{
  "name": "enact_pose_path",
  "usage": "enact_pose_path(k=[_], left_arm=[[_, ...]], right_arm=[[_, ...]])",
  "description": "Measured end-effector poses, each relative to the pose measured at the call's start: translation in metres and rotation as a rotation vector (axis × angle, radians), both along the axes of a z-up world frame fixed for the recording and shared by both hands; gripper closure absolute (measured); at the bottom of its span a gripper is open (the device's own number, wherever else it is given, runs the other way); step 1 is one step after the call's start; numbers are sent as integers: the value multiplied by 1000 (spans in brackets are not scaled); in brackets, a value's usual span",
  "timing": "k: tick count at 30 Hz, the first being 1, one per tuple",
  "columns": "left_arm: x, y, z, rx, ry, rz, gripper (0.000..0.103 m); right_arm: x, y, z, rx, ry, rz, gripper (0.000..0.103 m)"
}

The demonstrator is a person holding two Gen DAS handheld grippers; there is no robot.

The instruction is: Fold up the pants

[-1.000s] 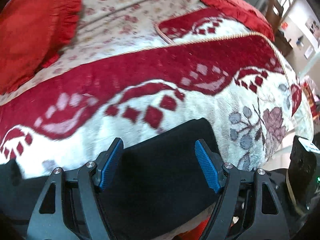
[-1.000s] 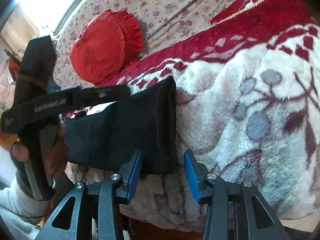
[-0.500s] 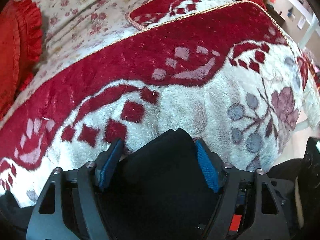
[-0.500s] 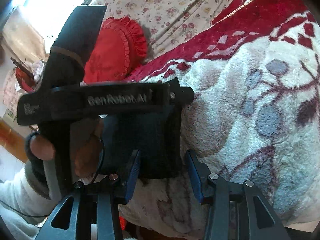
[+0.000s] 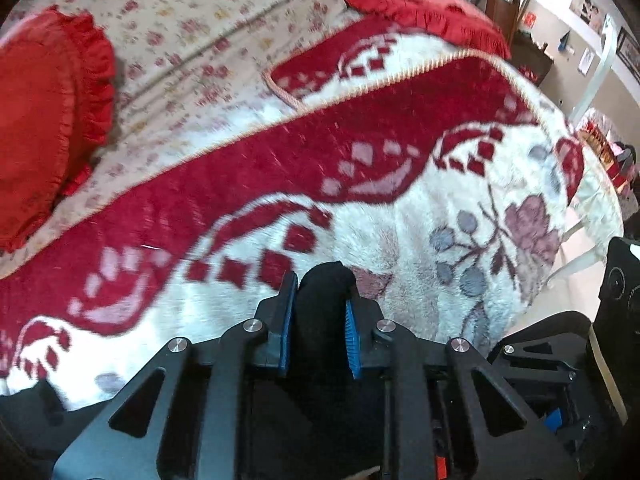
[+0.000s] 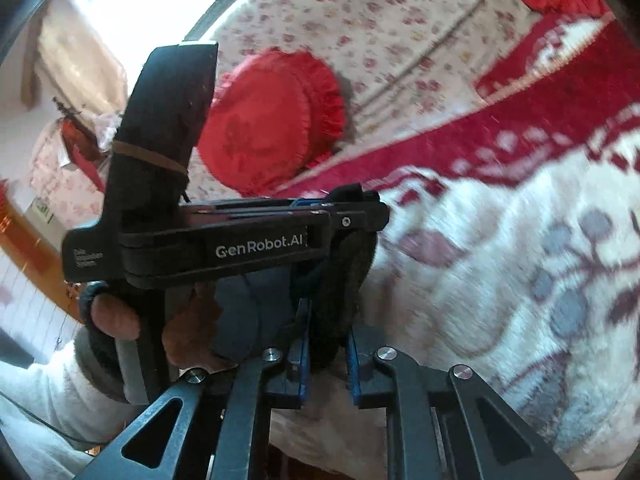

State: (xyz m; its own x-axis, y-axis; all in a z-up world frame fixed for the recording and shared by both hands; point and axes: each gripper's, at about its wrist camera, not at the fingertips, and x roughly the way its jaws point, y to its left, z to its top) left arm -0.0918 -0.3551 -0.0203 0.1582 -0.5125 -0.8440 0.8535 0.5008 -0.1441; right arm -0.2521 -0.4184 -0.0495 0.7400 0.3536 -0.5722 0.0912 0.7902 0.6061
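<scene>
The black pants (image 5: 326,292) are bunched between the blue pads of my left gripper (image 5: 320,312), which is shut on them at the near edge of the red and white blanket (image 5: 360,160). My right gripper (image 6: 326,340) is shut on a thick fold of the same black pants (image 6: 348,276) right beside it. The left gripper shows side-on in the right wrist view (image 6: 224,244), held by a hand (image 6: 120,312), and touches the same bunch of cloth. Most of the pants are hidden under the grippers.
A round red frilled cushion (image 5: 44,128) lies on the floral sheet (image 5: 208,32) at the back left; it also shows in the right wrist view (image 6: 272,120). Another red cushion (image 5: 420,12) lies at the back right. The blanket's edge drops off on the right (image 5: 592,216).
Both grippers have closed from open onto the black pants. The left gripper moved toward the right one, and the flat cloth is now gathered into a narrow bunch.
</scene>
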Motion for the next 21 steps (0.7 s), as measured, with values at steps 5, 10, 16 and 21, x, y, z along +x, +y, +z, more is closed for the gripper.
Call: enact_pose_path(k=[5,10,16,21], left_arm=[[17,33,26,-44,-43,52,85],[29,67,35,-61,-46,113,86],[38,102,36,-80,-36,168,86],[49,128,37,-101,-9,224,86]], right_arm=[[19,28,32,-34,-51,79,89],[37,54,44,-55,-74,137,89],[55,78,51,-80,-78,202,90],[70,96,52,-95,-78,244,90]])
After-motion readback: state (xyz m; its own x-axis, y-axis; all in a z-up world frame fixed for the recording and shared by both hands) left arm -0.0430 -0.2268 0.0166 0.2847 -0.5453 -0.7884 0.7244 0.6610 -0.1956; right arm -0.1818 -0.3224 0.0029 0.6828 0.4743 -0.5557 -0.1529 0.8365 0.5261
